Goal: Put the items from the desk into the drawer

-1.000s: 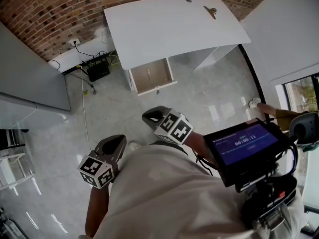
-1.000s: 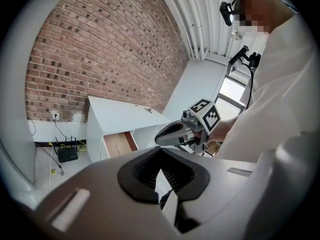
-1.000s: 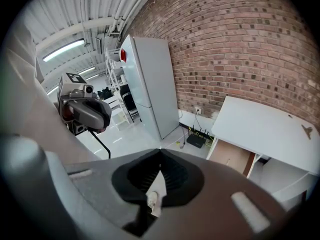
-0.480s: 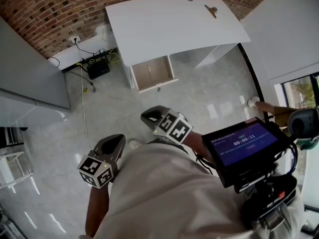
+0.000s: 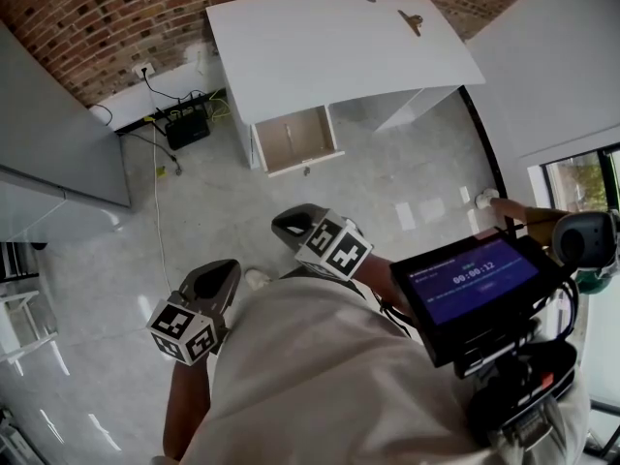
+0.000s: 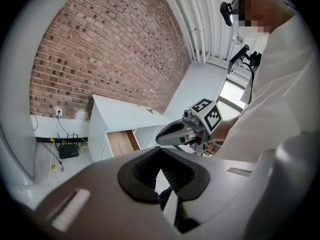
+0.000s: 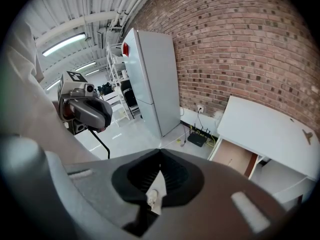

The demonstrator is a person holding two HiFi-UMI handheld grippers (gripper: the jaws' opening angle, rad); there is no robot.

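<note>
Hardly anything's moved since before: our left gripper (image 5: 225, 271) and right gripper (image 5: 286, 226) stay pinched together, empty, well away from the desk (image 5: 329, 51) and its open drawer (image 5: 295, 140). The desk item (image 5: 411, 21) is too tiny to identify.

Well ahead of the left gripper (image 5: 217, 273) and right gripper (image 5: 291, 224), the white rectangular desk (image 5: 329, 46) stands against the red brick wall (image 5: 97, 17) — its open wood-lined drawer (image 5: 295, 141) juts toward them from the desk's left end. A small tan object (image 5: 411, 21) lies on the desktop far to the right, and a black router box (image 5: 187, 127) sits on the floor left of the desk.
</note>
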